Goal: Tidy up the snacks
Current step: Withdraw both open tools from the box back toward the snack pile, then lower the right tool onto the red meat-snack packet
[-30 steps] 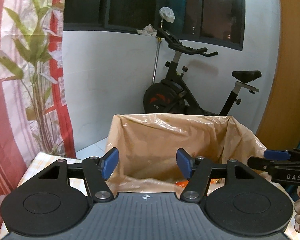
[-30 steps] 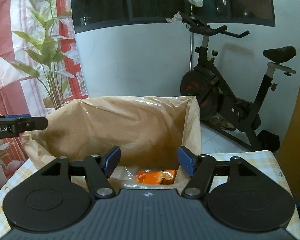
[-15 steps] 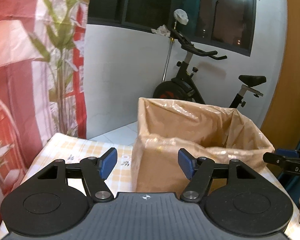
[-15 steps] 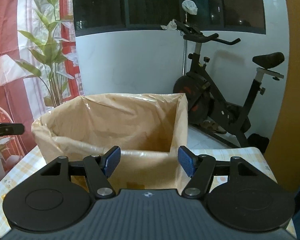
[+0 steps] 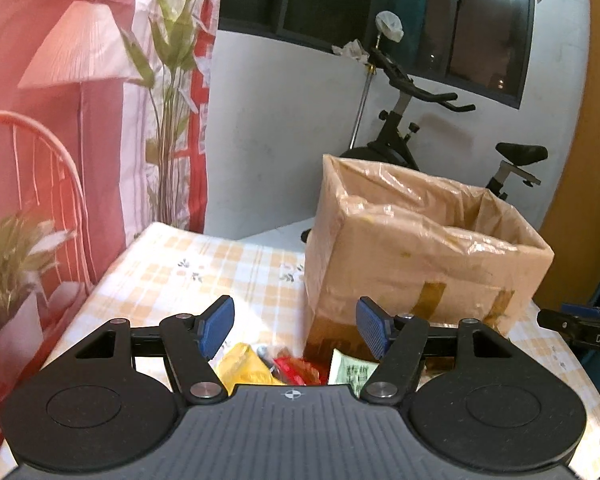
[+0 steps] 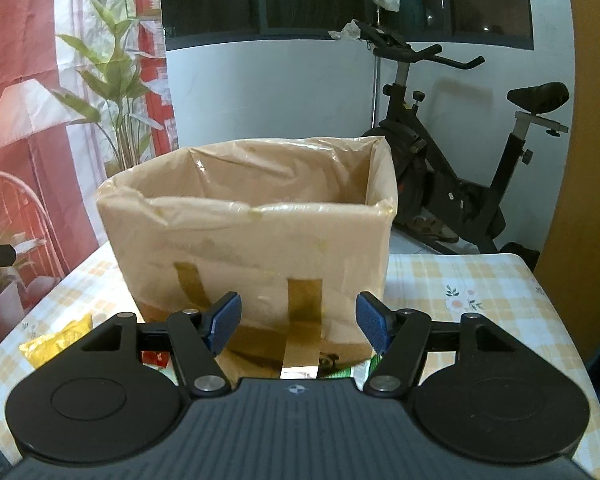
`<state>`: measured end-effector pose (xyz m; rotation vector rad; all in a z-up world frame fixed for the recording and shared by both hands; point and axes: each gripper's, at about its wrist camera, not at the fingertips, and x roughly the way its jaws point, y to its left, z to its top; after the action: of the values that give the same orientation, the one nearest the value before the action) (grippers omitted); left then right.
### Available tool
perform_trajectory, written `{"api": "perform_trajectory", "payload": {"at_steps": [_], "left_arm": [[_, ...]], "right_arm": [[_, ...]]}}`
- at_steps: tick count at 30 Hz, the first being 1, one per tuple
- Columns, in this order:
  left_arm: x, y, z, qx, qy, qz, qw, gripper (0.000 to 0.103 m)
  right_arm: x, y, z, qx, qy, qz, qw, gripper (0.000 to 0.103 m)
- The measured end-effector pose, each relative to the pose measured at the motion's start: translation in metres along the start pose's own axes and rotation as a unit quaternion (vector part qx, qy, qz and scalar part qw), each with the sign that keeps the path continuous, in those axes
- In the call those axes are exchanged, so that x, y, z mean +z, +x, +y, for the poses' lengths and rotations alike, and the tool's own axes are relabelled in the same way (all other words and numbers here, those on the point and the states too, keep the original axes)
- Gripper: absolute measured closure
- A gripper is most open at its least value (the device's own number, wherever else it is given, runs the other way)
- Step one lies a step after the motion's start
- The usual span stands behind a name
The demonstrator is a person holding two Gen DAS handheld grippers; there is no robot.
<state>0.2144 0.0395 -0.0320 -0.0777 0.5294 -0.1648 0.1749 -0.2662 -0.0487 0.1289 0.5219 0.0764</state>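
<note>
Left gripper (image 5: 296,330) is held above the near edge of the table (image 5: 172,276), fingers spread wide with nothing between the blue pads (image 5: 217,327). Right gripper (image 6: 298,328) likewise: fingers apart, pads (image 6: 374,326) empty. A cardboard box (image 6: 256,248), lined with a thin brownish plastic bag folded over its rim and fixed with strips of tape (image 6: 304,300), stands upright on the checked tablecloth, straight in front of the right gripper and to the right of centre in the left wrist view (image 5: 420,264). Box interior is not visible from either camera. Snack packets lie on the cloth in front of the box, on the near side: a yellow packet (image 5: 242,368), a red packet (image 5: 298,372) just beside it, and a pale green-printed packet (image 5: 350,370) close to the box's lower corner. Between the yellow and red ones sits a small dark item, possibly another wrapper; the view is too cramped to tell. In the right wrist view the yellow packet (image 6: 56,340) lies to the left of the box, with a bit of red (image 6: 154,358) showing behind the left finger and a green edge (image 6: 352,370) under the right finger. The right gripper's tip (image 5: 580,326) shows at the right edge of the left view, level with the box base. Behind the table: an exercise bike (image 6: 460,184), a white wall, a dark window, and a curtain (image 5: 60,100) printed with a lamp and plants.
</note>
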Motion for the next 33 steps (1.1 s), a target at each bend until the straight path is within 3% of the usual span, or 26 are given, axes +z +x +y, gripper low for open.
{"api": "perform_trajectory", "payload": {"at_steps": [8,17,33], "left_arm": [[-0.019,-0.008,0.002,-0.007,-0.016,0.001,0.9999,0.033],[-0.04,-0.011,0.009,0.013,-0.021,0.004,0.9997,0.033],[-0.095,0.006,0.012,0.042,-0.038,0.029,0.998,0.033]], "right_arm": [[-0.019,-0.012,-0.003,-0.011,0.003,0.009,1.0,0.036],[-0.048,-0.01,-0.011,-0.01,0.009,0.02,1.0,0.036],[-0.121,0.007,-0.026,0.0,-0.001,0.09,0.996,0.035]]}}
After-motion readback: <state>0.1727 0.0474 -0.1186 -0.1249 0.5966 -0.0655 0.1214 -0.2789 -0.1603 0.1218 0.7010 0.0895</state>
